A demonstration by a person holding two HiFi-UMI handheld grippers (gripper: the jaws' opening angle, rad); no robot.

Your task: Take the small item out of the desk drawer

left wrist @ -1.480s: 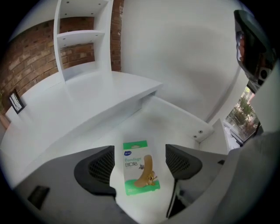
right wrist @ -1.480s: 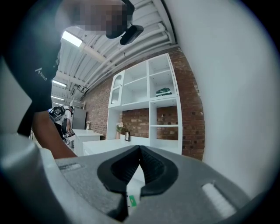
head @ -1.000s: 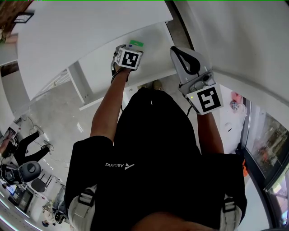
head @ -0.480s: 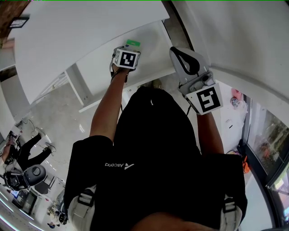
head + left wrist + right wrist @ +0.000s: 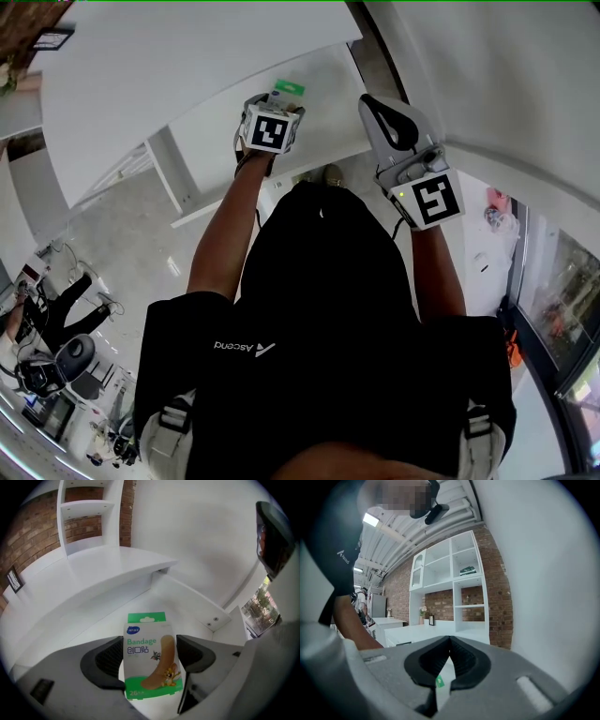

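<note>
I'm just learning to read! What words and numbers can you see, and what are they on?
"Bandage": on the bandage packet held in the left gripper.
"创口贴": just below that, on the same packet.
"26": on the packet's green bottom strip; what follows it is too small to read.
"Ascend": on the person's black shirt, upside down in the head view.
The packet's little blue logo is too small to read.

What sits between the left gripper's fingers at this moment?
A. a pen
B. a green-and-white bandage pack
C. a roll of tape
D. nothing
B: the bandage pack stands upright, clamped between the two dark fingers of the left gripper.
</note>
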